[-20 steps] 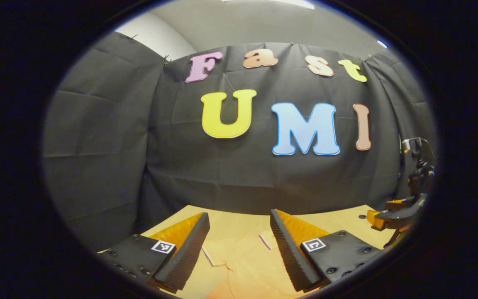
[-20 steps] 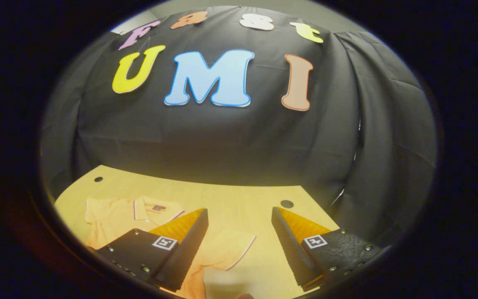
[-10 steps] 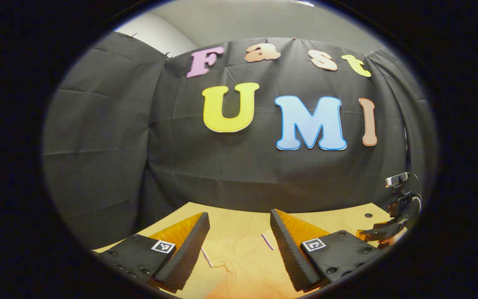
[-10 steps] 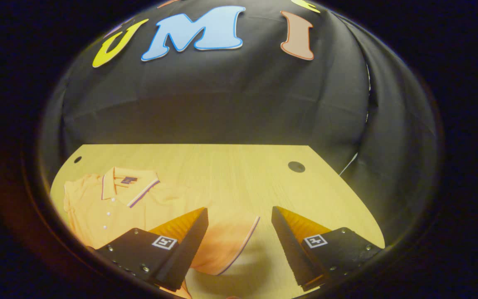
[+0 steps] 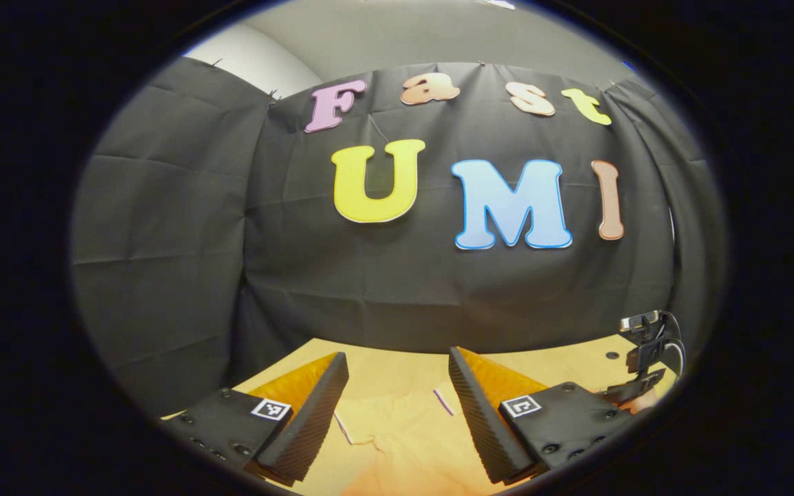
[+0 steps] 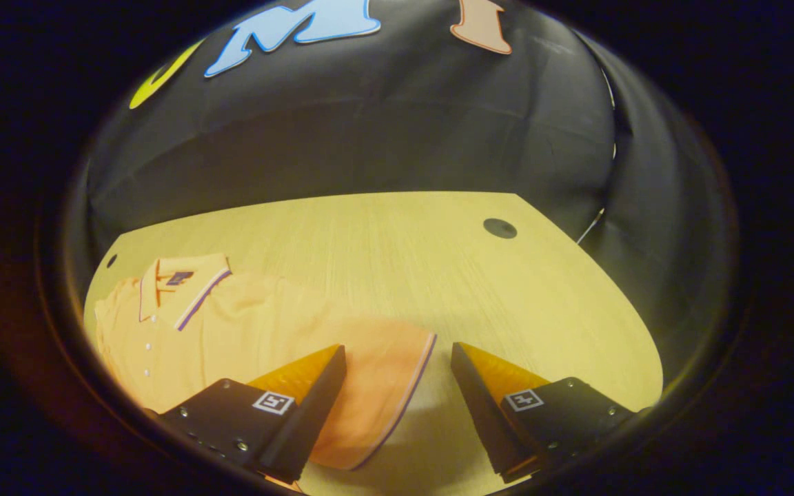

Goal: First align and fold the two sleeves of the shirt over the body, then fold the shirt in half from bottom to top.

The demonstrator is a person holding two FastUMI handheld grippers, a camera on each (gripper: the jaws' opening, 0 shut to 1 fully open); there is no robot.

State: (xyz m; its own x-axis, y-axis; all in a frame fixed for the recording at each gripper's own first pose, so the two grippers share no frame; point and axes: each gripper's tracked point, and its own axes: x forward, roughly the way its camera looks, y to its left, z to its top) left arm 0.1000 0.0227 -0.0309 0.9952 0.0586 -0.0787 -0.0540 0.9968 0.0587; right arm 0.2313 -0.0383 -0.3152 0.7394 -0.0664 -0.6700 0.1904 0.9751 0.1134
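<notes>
Warm, dim light is falling from overhead, and the tabletop (image 6: 397,248) is glowing yellow under it while the black cloth wall (image 5: 163,227) is soaking up most of the brightness. My right tool (image 6: 398,358) is casting a soft shadow on the wood just below the shirt (image 6: 245,331) sleeve. The fisheye is bending straight edges into curves and darkening toward the rim in both views. The sleeve hem near my right tool is looking slightly smeared; the wall's creases in the left gripper view are staying crisp.

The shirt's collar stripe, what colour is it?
Purple, edging the orange shirt's collar; clearest in the right gripper view.
</notes>
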